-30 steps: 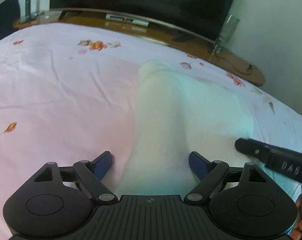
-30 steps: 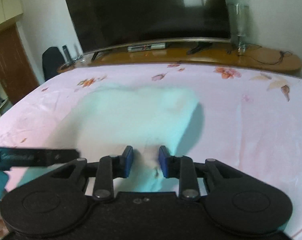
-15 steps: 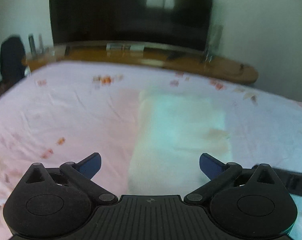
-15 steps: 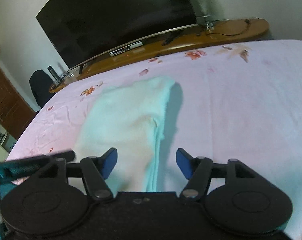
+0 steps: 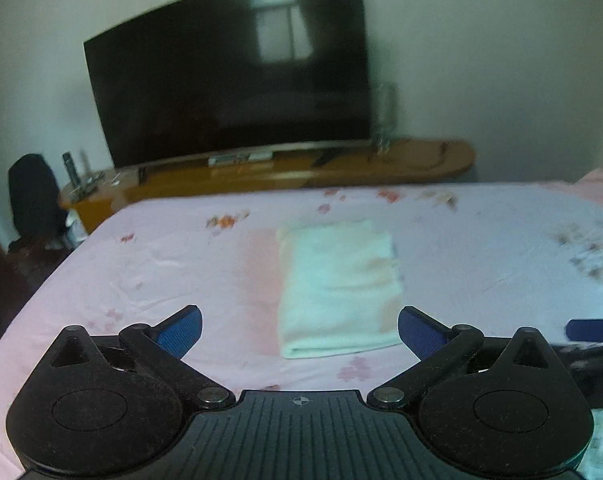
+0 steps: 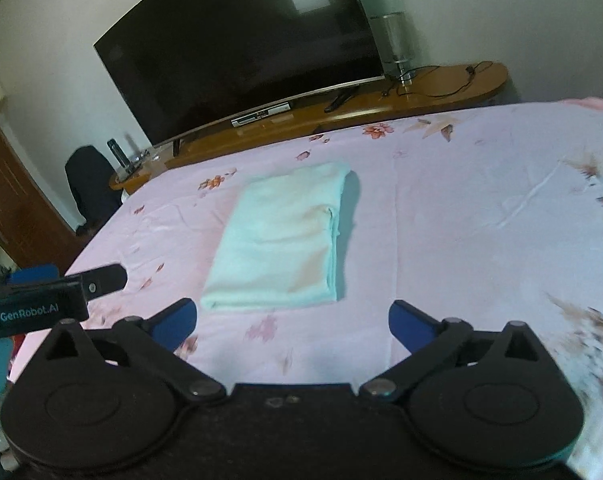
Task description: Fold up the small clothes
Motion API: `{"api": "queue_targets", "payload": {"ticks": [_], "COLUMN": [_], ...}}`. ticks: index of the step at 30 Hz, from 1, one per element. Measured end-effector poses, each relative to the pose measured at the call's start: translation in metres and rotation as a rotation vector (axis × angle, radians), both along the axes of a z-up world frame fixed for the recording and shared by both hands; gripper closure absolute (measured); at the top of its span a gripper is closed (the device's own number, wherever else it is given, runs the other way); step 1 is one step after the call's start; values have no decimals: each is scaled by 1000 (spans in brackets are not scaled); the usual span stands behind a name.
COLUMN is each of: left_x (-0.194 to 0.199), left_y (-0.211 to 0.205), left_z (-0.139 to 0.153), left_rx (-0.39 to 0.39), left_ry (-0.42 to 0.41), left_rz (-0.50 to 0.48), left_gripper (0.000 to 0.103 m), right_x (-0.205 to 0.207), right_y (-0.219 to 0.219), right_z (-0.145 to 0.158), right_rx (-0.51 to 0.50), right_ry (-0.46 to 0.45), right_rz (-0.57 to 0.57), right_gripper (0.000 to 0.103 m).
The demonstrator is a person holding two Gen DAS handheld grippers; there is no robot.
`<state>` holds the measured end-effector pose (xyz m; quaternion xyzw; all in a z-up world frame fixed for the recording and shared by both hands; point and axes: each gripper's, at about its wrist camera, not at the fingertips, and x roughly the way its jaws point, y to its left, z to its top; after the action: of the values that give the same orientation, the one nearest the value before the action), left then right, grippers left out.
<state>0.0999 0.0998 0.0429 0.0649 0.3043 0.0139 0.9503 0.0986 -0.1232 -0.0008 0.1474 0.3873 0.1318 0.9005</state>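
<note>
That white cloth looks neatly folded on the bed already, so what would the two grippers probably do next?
Probably draw away to fetch another piece. The white folded cloth lies flat on the pink floral bedsheet, and the left gripper and right gripper are both open, empty and clear of it, the right having just been opening.

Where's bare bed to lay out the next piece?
Bare sheet runs wide from the folded cloth to the bed's right edge. A narrower strip lies between the cloth and the bed's left edge. The near strip is crowded by the left gripper and right gripper, both open and empty.
</note>
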Motion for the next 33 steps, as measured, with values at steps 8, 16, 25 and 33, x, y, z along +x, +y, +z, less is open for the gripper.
{"api": "queue_targets", "payload": {"ticks": [8,16,25,33], "left_x": [-56,-60,-61,-62], "left_y": [23,41,47,47], "left_z": [19,-6,-12,-13], "left_rx": [-105,-80,-87,-91], "left_ry": [-69,-15,10,12], "left_rz": [35,107,111,99], "left_gripper": [0,0,0,0], "right_x": [-73,-96,-102,-101], "right_y": [9,15,25,29], "right_z": [43,54,55,58], "right_rx": [-59,-101,-133,-129], "right_ry": [-112,-171,-201,-209], "right_rz": [-6,-62,-73,-77], "right_gripper": [0,0,0,0]}}
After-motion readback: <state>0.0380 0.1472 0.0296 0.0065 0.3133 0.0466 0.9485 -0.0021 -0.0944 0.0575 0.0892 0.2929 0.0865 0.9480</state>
